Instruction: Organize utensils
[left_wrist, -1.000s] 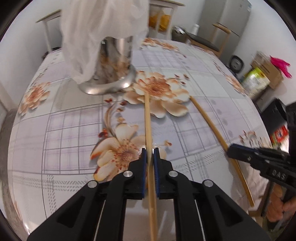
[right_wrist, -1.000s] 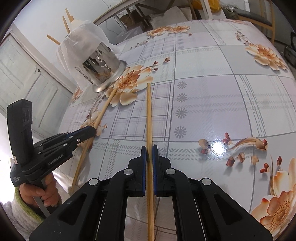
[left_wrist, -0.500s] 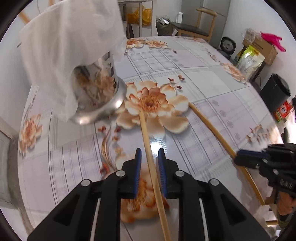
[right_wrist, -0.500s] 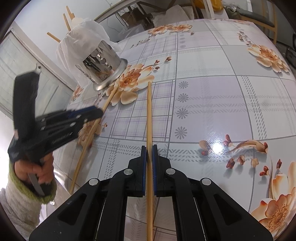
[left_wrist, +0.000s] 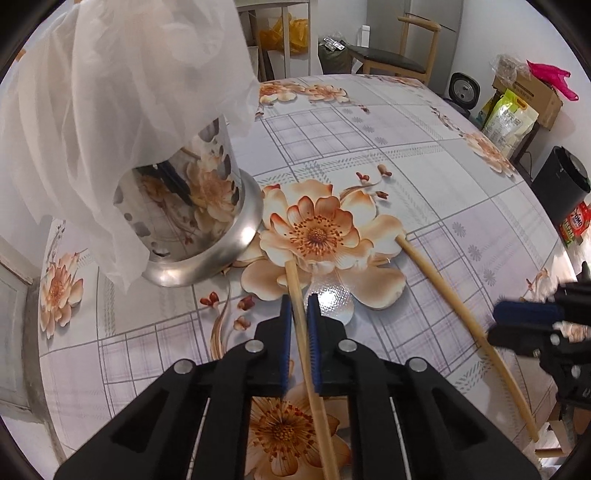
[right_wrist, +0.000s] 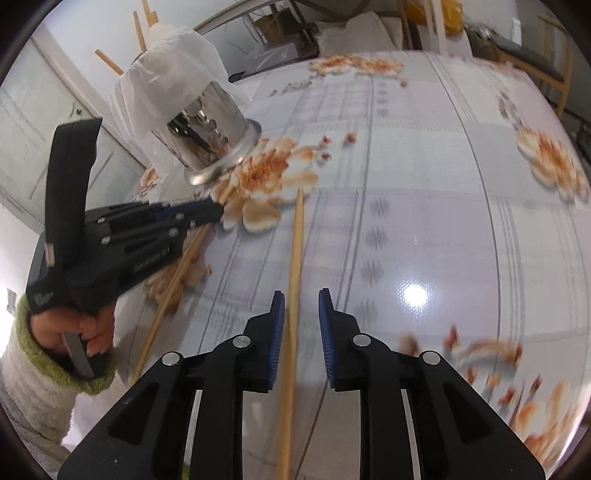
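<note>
Floral tablecloth (left_wrist: 424, 155), wooden chair (left_wrist: 391, 61), cardboard box (left_wrist: 539, 92), black bin (left_wrist: 561, 188), yellow bag (left_wrist: 284, 35)

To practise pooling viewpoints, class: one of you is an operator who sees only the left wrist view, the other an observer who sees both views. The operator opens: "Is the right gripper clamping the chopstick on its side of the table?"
Observer: No. The right gripper has its jaws opening. The chopstick lies between them, not clamped.
Operator: Is anything in the metal holder? My view cuts off its top.
Observer: Yes. The right wrist view shows several stored chopsticks sticking up out of it, above the white bag draped over it.
</note>
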